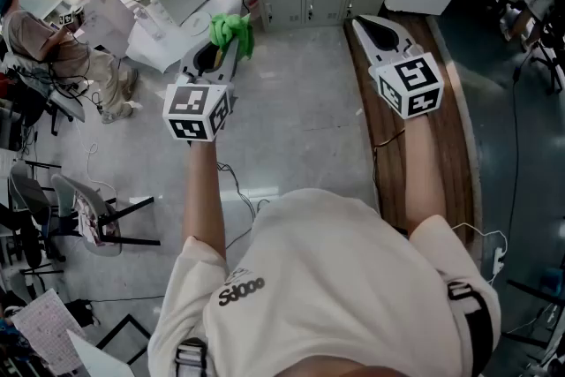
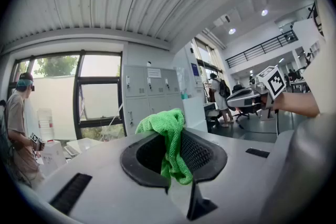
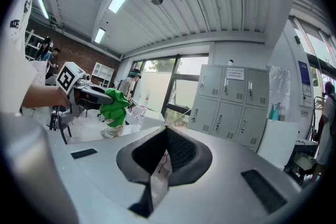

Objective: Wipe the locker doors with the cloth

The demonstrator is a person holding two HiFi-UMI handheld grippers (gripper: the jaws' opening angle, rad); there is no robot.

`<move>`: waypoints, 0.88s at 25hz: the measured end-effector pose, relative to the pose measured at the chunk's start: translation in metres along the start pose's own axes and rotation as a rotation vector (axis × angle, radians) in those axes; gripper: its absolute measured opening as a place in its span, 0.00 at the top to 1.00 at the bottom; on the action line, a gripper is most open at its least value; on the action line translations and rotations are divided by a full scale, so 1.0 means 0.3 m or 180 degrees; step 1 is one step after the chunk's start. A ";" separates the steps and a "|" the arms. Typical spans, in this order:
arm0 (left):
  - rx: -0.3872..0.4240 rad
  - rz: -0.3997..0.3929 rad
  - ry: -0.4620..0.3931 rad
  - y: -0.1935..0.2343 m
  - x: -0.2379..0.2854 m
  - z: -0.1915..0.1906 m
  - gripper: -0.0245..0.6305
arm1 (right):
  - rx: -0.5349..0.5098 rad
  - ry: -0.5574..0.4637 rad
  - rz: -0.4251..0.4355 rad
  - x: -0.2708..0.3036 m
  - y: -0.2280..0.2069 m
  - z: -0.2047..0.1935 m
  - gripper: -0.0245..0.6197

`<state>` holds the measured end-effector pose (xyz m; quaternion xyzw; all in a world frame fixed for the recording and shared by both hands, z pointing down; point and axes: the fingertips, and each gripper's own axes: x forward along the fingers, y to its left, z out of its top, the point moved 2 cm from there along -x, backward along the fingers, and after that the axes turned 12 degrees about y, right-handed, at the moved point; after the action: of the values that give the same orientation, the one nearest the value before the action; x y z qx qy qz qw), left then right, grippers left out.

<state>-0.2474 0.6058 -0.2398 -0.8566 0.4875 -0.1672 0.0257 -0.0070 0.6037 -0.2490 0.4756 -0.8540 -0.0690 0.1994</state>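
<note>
1. Two hand-held tools are raised in a workshop, the left gripper (image 2: 176, 150) and the right gripper (image 3: 164, 152). With them are one cloth (image 2: 169, 136) and one bank of lockers (image 3: 227, 98).
2. The left gripper's jaws are pinched on a fold of the cloth, holding it in mid-air well apart from the lockers.
3. The cloth is bright green and nubby. It is bunched into a crumpled mound above the jaw tips, with a tail hanging down between them.
4. The right gripper's jaws are drawn together with nothing between them.
5. The grey lockers stand against the far wall beside a window (image 2: 97, 97). They appear to have six doors, three across and two high, though the wide lens bends the lower row.
</note>
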 end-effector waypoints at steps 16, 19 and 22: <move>-0.0061 -0.0160 0.0092 0.119 -0.063 -0.120 0.85 | 0.0188 0.0084 -0.0021 0.048 0.157 0.026 0.95; -0.0129 -0.0209 0.0152 0.136 -0.048 -0.155 0.85 | 0.0253 0.0060 -0.0061 0.064 0.168 0.039 0.95; -0.0140 -0.0230 0.0142 0.159 -0.033 -0.162 0.85 | 0.0207 0.0020 -0.0050 0.106 0.177 0.072 0.95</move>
<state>-0.3066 0.5950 -0.2064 -0.8701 0.4602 -0.1764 -0.0101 -0.0723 0.6040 -0.2434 0.4887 -0.8514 -0.0413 0.1861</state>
